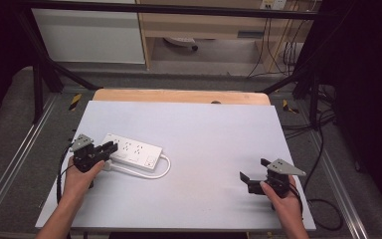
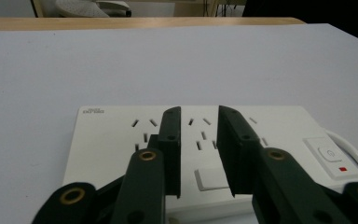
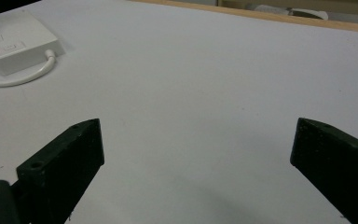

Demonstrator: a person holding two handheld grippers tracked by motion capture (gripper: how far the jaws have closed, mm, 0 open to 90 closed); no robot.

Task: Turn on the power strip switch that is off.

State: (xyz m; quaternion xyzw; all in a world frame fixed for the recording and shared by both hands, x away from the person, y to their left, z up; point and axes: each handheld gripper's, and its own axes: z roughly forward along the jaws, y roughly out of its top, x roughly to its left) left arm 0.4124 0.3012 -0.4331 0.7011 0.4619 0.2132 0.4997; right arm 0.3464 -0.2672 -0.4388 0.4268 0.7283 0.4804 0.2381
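L gripper (image 1: pixel 105 148) fingers are hovering slightly parted over the white power strip (image 1: pixel 132 151) w/ nothing gripped, R gripper (image 1: pixel 252 175) is idling wide open; strip work looking unfinished.

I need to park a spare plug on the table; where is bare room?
The table is bare from the power strip across to the right gripper, along the far wooden edge, and along the near edge between both hands. It is crowded only at the left gripper, over the strip and its cord.

White power strip (image 1: pixel 133 151) flat, table's left.
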